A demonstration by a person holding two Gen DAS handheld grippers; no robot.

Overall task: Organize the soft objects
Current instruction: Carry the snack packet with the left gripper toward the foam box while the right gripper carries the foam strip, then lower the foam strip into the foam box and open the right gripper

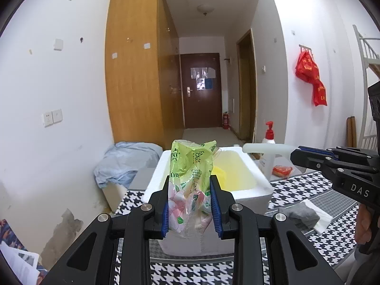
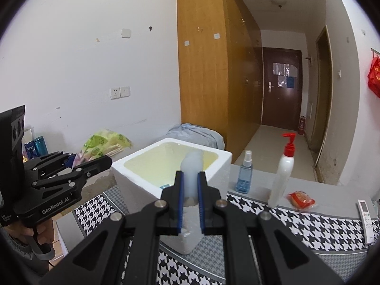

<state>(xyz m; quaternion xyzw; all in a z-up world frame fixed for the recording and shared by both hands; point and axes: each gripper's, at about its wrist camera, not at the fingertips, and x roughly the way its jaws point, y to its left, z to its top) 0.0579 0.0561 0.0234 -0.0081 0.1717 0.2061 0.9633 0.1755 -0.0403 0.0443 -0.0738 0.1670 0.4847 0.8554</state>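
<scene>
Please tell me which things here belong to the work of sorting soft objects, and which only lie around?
In the job:
green plastic packet, in the left gripper
white soft piece, in the right gripper
foam box
grey cloth

Lying about:
pump bottle
spray bottle
red packet
remote control

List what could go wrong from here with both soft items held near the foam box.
1. The left tool pinches the green plastic packet only low down; its floppy top could catch the foam box rim or slip free.
2. The right tool holds a white soft piece close to the pump bottle and spray bottle; a sideways swing might topple them.
</scene>
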